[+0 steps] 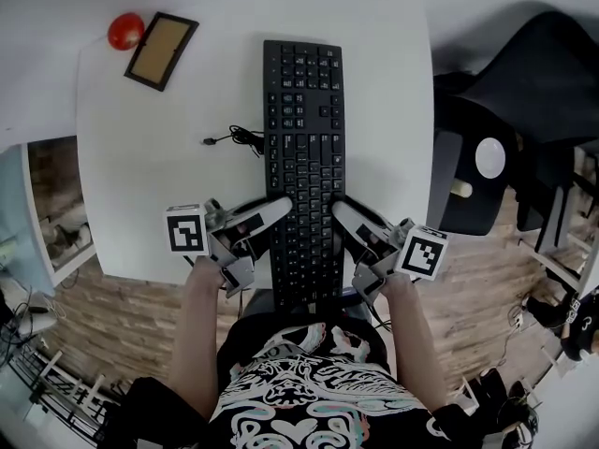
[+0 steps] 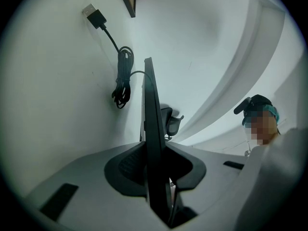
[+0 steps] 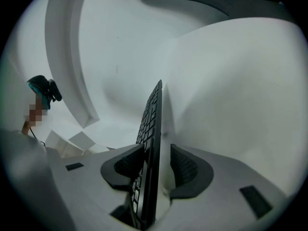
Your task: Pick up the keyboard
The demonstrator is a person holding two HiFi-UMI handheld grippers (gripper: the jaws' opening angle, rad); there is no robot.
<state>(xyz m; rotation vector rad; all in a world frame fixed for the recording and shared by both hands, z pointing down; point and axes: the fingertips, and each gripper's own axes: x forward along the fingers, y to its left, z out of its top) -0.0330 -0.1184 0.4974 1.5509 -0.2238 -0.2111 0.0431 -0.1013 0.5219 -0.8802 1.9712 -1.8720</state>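
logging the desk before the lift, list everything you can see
table: one, white, under the rest
keyboard: one, black, along the table's middle
cable: one, black, coiled left of the keyboard
frame: one, black rim with tan middle, far left corner
ball: one, red, just left of the frame
chair: one, black, right of the table
left gripper: one, grey, shut on the keyboard's left edge
right gripper: one, grey, open round the keyboard's right edge
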